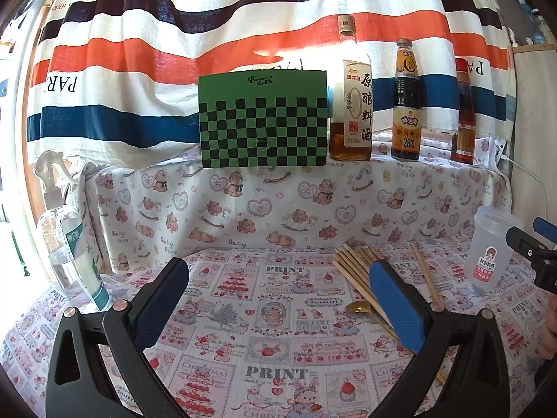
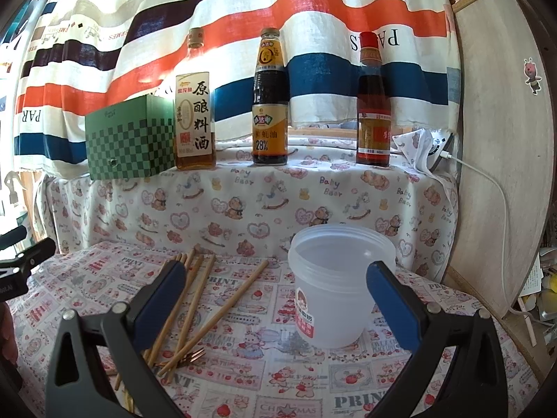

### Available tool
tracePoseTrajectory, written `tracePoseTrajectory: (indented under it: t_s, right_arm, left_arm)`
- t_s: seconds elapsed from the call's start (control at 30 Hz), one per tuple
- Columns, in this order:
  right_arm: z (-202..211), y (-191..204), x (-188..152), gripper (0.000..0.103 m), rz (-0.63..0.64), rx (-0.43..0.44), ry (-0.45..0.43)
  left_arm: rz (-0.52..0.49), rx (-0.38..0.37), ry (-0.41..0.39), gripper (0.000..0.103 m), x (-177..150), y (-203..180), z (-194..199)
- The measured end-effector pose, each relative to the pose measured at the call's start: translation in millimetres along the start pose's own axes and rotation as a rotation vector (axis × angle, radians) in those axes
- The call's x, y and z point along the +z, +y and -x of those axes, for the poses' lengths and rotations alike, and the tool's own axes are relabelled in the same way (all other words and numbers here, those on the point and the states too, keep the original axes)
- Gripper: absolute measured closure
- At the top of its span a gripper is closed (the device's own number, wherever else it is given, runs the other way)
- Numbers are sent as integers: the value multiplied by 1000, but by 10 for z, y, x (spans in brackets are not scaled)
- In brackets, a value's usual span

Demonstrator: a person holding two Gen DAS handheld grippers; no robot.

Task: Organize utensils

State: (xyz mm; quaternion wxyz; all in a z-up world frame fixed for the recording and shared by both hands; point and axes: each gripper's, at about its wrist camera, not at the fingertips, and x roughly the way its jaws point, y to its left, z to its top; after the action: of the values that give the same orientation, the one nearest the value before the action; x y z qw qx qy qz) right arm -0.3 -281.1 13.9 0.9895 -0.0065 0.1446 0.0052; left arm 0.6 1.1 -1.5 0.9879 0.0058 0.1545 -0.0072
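Right wrist view: we see the chopsticks (image 2: 195, 299) lying loose on the printed tablecloth (image 2: 278, 383), a fork (image 2: 189, 358) among their near ends, with the translucent cup (image 2: 334, 289) upright just beside them. Our right gripper (image 2: 276, 308) is spread wide, holding nothing. Our left gripper (image 1: 278, 308) is likewise wide and empty above the cloth, a gold spoon (image 1: 358, 308) beside its right finger.

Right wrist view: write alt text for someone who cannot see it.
An open right gripper points at an empty translucent plastic cup standing upright on a patterned tablecloth. Wooden chopsticks and a fork lie scattered left of it; three sauce bottles stand on a ledge behind.
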Motion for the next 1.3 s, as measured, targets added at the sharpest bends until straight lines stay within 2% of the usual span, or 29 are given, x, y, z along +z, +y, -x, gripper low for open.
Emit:
tracePoseTrajectory:
  t_s: [1.3]
  right_arm:
    - [-15,6,-6,0,5,-1,8]
  left_arm:
    - [7,-7,-3,0,9,5,17]
